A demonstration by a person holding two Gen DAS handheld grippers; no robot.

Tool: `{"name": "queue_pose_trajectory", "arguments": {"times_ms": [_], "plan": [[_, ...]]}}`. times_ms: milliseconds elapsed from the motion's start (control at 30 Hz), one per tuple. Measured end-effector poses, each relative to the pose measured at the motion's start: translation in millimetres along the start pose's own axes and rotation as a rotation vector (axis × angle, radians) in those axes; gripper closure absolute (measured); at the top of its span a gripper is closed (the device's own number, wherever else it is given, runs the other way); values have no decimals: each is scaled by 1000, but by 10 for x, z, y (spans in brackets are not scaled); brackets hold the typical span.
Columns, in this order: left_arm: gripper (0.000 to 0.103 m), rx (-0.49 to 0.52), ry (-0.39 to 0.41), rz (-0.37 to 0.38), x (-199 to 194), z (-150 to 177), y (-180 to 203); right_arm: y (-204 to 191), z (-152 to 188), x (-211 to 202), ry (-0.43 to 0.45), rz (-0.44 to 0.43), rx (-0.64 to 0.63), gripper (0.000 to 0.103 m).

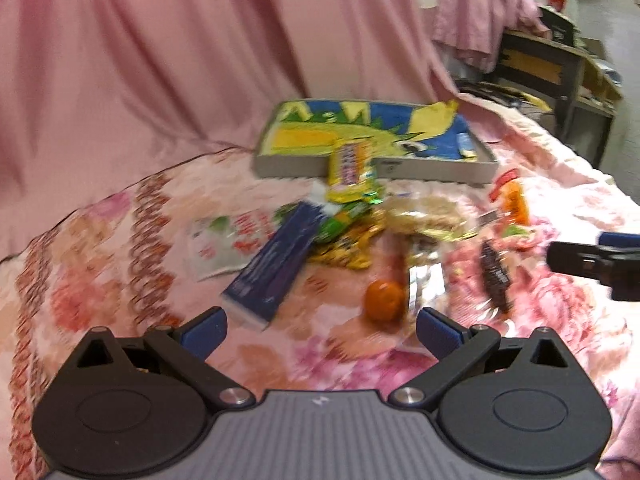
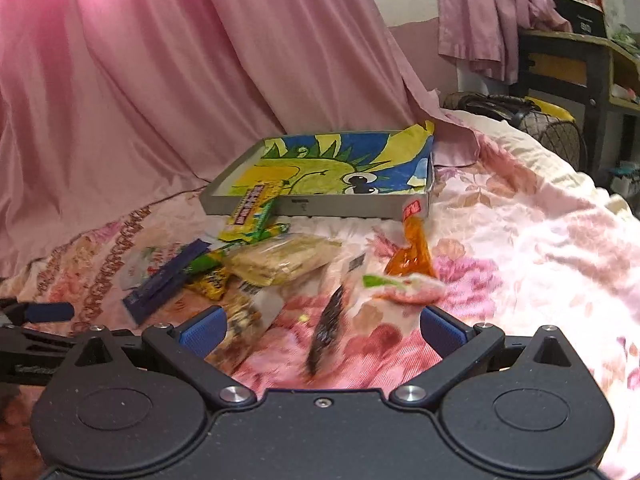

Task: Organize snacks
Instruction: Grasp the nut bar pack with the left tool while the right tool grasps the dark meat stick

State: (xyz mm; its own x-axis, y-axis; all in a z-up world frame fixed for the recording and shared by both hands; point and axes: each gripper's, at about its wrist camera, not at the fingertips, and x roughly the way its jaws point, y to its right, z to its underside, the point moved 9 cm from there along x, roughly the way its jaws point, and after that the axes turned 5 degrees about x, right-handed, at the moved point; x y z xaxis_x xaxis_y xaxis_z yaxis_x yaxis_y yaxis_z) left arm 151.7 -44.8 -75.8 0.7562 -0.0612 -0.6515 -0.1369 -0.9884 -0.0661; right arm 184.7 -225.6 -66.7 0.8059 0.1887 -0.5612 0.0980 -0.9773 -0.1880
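Note:
A pile of snacks lies on a floral bedspread in front of a shallow grey box lined with a yellow, green and blue cartoon picture. In the pile are a dark blue box, a yellow-green packet leaning on the grey box's front wall, a cracker pack, an orange fruit, a dark wrapped bar and an orange sachet. My left gripper is open just short of the blue box and fruit. My right gripper is open with the dark bar between its fingers, untouched.
A pink curtain hangs behind the bed. A dark wooden desk and a round fan stand at the back right. The right gripper's finger shows at the left view's right edge; the left gripper shows at the right view's left edge.

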Motion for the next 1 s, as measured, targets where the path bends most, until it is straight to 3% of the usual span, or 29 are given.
{"name": "queue_pose_trajectory", "arguments": {"times_ms": [200,433,533,700,867,1000], "plan": [[0,79,-7,59,168,-53,212,89,5,414,-80,-136,50,1],[0,187,4,186,282,-83,499,62,104,570,-152,-172,95,1],[0,266,23,192,329,-112,639,121,113,609,-157,-158,117,2],[4,236,13,206,461,-167,691,249,130,736,-184,-142,151,18],[11,201,-6,238,581,-209,688,301,131,776,-187,-152,177,25],[21,191,-29,272,656,-223,722,325,136,803,-194,-161,208,43]]}}
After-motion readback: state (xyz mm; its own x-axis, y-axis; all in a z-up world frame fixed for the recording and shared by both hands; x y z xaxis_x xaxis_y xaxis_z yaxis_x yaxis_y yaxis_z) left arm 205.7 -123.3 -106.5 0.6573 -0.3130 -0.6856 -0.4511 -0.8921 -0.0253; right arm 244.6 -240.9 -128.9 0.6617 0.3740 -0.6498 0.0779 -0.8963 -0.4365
